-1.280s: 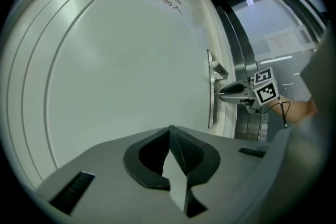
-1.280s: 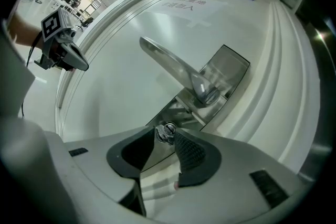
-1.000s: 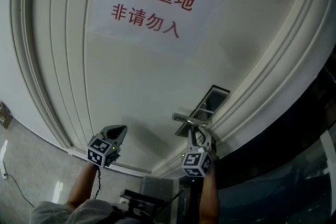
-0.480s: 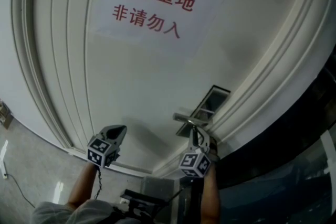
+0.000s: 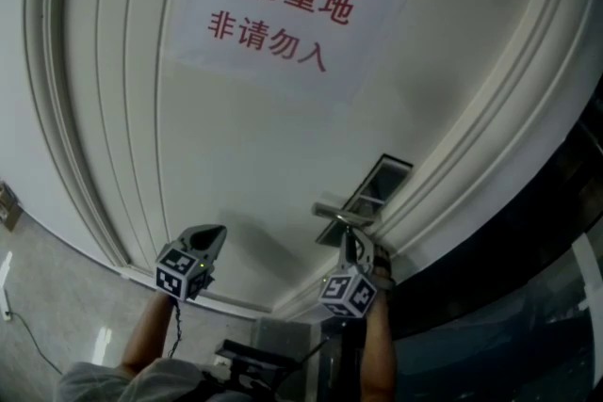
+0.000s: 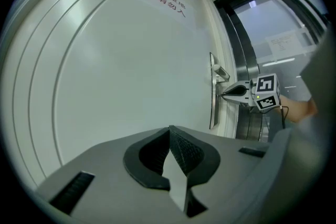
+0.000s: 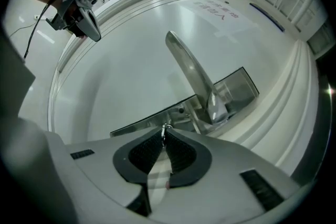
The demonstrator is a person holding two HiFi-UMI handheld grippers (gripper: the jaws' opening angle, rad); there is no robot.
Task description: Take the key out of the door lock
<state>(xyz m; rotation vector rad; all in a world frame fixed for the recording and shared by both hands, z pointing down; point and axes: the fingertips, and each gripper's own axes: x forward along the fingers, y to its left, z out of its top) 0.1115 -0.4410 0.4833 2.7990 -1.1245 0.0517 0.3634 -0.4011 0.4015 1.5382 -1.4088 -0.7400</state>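
Note:
On the white door (image 5: 245, 155) a metal lock plate (image 7: 152, 120) carries a silver lever handle (image 7: 191, 73). A small metal key (image 7: 164, 128) with a ring sticks out of the plate below the handle. My right gripper (image 7: 164, 134) is at the plate, its jaws closing, the key's head pinched between its fingertips. From the head view that gripper (image 5: 347, 245) sits just under the handle (image 5: 332, 214), and the key itself is hidden. My left gripper (image 6: 169, 132) hangs shut and empty in front of the bare door panel, well left of the lock (image 5: 215, 235).
A paper sign with red characters (image 5: 283, 14) is stuck high on the door. Raised white mouldings (image 5: 471, 136) frame the panel. Dark glass and a metal frame (image 5: 528, 297) lie right of the door. Grey floor (image 5: 47, 297) shows at the lower left.
The right gripper's jaws have closed in on the key at the lock plate, and its marker cube has shifted slightly. The left gripper has stayed put.

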